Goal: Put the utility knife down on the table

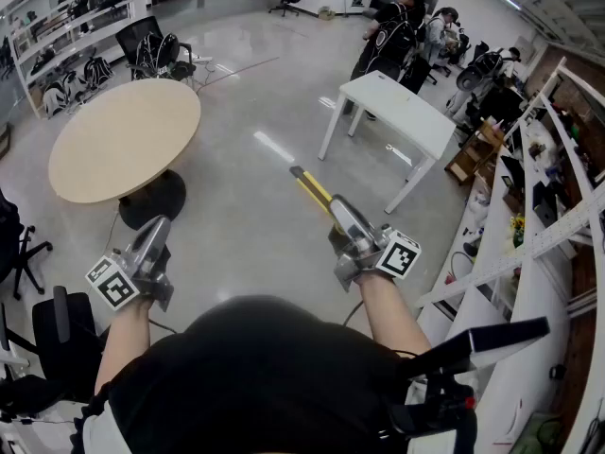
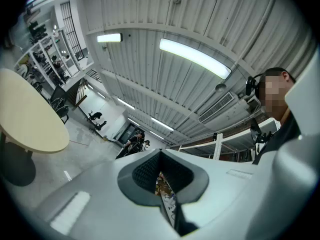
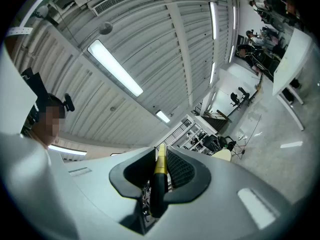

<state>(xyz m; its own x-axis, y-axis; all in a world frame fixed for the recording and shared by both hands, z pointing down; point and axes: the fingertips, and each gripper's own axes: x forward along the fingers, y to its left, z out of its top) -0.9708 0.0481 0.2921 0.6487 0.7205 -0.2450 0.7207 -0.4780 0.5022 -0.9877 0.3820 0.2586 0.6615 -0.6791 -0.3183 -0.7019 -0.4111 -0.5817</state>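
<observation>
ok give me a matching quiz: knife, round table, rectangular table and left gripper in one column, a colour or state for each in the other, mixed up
Things:
1. knife
2. round table
3. rectangular table
4. left gripper

Colour or state:
a. white
b. nothing between its jaws
c. beige top
d. clamped in the right gripper

Pairs: 1-d, 2-c, 3-a, 4-b

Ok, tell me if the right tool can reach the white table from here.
Probably not yet: the right tool grips the knife, but the white table stands far ahead across the floor; nothing blocks it.
</observation>
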